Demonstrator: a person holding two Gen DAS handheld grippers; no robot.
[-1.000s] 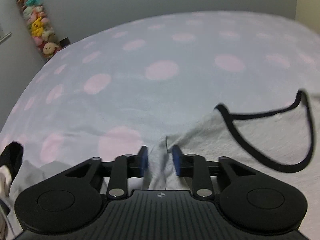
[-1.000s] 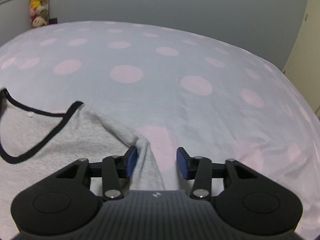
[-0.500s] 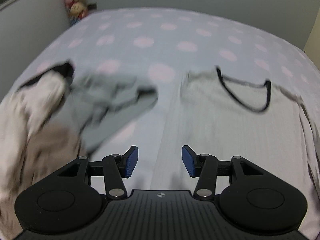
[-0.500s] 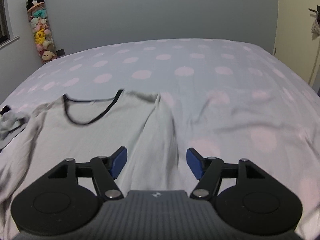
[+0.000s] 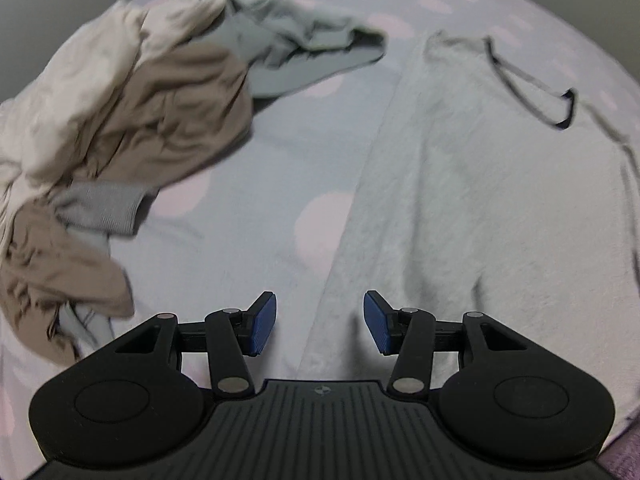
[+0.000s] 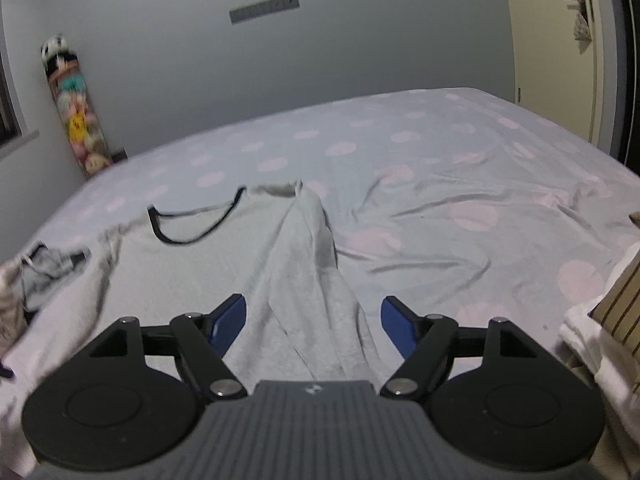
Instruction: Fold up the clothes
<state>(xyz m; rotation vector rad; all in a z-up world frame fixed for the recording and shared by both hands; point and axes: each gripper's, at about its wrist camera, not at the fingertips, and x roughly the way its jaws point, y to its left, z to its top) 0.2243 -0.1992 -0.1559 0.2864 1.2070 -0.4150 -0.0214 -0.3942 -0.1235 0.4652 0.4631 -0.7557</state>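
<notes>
Half the grey shirt (image 6: 296,264) hides below the right hand-held gripper (image 6: 313,322).

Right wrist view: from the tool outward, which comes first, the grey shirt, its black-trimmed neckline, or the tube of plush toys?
1. Grey shirt: a fold lies between the opening right tool's fingers, untouched.
2. Black-trimmed neckline: farther, left.
3. Tube of plush toys: farthest, against the wall, left.

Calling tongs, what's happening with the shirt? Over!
Left tongs open, empty. Right tongs opening, empty. Grey shirt spread on bed, one side folded in. Clothes pile alongside, clear.
</notes>
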